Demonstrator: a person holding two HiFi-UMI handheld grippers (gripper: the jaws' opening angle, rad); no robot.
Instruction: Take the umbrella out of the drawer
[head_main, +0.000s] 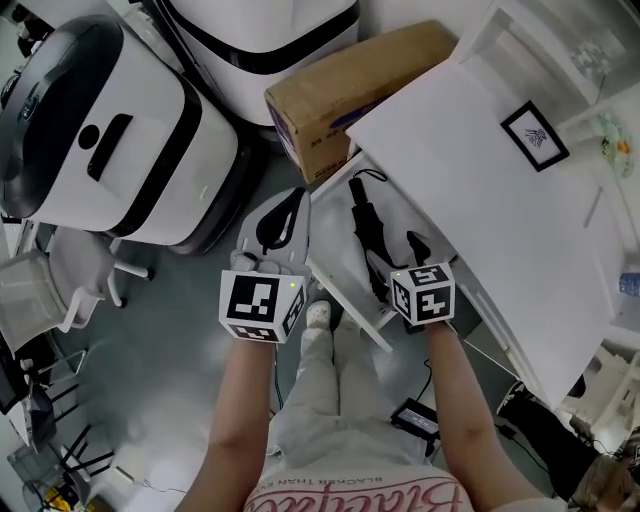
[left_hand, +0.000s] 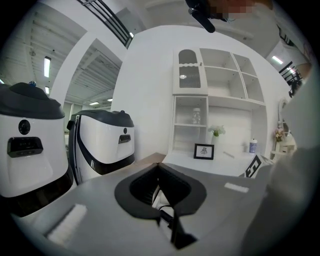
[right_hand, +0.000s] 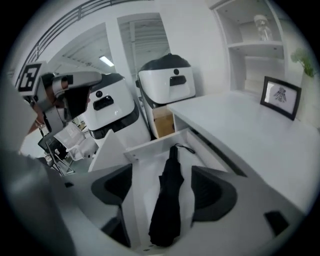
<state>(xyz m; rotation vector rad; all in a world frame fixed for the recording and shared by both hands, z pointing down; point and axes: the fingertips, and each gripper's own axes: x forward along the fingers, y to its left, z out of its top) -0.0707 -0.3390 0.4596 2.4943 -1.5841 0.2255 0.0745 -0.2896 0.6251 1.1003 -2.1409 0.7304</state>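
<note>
Head view gives me the open drawer (head_main: 345, 300) under the white desk (head_main: 480, 180). The black folded umbrella (head_main: 368, 232) lies lengthwise inside the drawer, its strap end toward 12 o'clock. My right gripper (head_main: 395, 262) hangs over the drawer's 6 o'clock end, its marker cube facing up at me. In the right gripper view its jaws stand wide apart with the umbrella lying between them on the drawer bottom. There is a clear gap on each side, so nothing is gripped. My left gripper (head_main: 283, 215) sits at 9 o'clock of the drawer, outside it and above the gray floor (head_main: 170, 330), pointing toward 12 o'clock. The left gripper view shows its jaws brought together at the tips, with nothing held between them. A small framed picture (head_main: 535, 135) stands on the desk at 2 o'clock from the umbrella. A cardboard box (head_main: 350, 90) sits on the floor at 12 o'clock, against the desk's end. Two large white machines with dark tops (head_main: 120, 130) fill the floor from 10 to 12 o'clock.
</note>
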